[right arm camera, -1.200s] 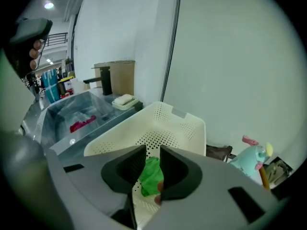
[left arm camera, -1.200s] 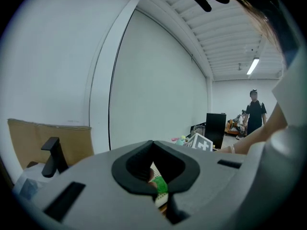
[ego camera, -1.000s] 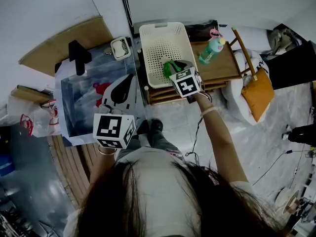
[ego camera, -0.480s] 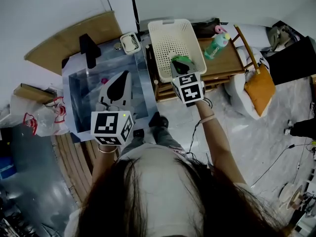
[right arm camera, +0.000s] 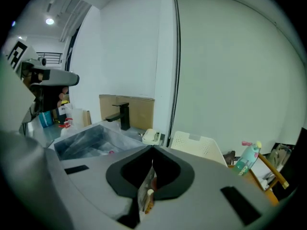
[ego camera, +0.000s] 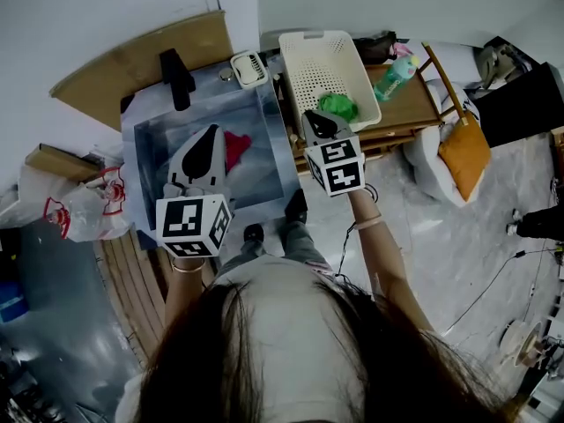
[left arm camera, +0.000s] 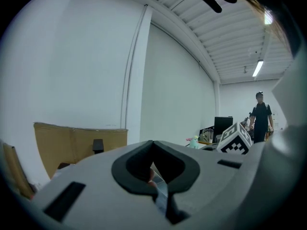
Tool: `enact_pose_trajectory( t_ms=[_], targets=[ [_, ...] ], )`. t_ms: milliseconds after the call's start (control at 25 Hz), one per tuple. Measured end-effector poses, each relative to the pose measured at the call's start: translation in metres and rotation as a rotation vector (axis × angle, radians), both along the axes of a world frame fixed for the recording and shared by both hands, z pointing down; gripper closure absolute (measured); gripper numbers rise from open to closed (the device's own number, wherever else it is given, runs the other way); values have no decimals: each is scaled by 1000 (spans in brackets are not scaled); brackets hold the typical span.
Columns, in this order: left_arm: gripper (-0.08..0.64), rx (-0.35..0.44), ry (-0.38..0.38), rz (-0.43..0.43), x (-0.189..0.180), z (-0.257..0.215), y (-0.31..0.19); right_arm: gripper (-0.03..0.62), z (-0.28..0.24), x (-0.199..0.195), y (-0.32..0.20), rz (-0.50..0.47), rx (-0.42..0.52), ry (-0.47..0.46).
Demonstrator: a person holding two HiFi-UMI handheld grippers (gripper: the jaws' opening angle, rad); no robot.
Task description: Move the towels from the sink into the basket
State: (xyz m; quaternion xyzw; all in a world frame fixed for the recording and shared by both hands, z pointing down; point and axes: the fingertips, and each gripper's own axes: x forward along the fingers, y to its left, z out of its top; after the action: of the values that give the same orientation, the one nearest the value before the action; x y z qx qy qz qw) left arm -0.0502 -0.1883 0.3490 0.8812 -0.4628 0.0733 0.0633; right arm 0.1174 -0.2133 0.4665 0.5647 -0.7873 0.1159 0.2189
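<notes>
A green towel (ego camera: 337, 106) lies in the white basket (ego camera: 304, 60), near its front end. My right gripper (ego camera: 315, 122) hovers at the basket's near rim, just short of that towel, shut with nothing between its jaws. In the right gripper view its jaws (right arm camera: 152, 150) meet, and the basket (right arm camera: 194, 145) and the sink (right arm camera: 86, 140) lie beyond. A red towel (ego camera: 236, 148) rests in the sink (ego camera: 150, 161). My left gripper (ego camera: 209, 141) hangs over the sink beside the red towel, and its jaws (left arm camera: 153, 145) look shut and empty.
A black faucet (ego camera: 179, 77) and a soap dish (ego camera: 248, 67) stand behind the sink. The basket sits on a wooden stand beside a green bottle (ego camera: 395, 76). An orange cushion (ego camera: 458, 152) lies right of it. A person (left arm camera: 260, 121) stands far off.
My right gripper has pulled back from inside the basket to its near rim, leaving the green towel there, and its jaws closed. The red towel has come into sight beside my left gripper.
</notes>
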Motion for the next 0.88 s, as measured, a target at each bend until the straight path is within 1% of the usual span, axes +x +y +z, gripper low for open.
enact_pose_trajectory(
  t_ms=[280,520,720,880],
  targets=[
    [557,-4,8,-5,-38,1,5,568,-3,-42,13,-20,-2,-29],
    [557,-10,13,-4,-68,7,9,568,-2,-81,20,-59,-12,-54],
    [557,-10,15,0,-87,10,12,566,0,-105,21,-84,-9,-44],
    [557,-18,24,-1,-99,12,16,565,6,-124,21,-116,-25,-30]
  ],
)
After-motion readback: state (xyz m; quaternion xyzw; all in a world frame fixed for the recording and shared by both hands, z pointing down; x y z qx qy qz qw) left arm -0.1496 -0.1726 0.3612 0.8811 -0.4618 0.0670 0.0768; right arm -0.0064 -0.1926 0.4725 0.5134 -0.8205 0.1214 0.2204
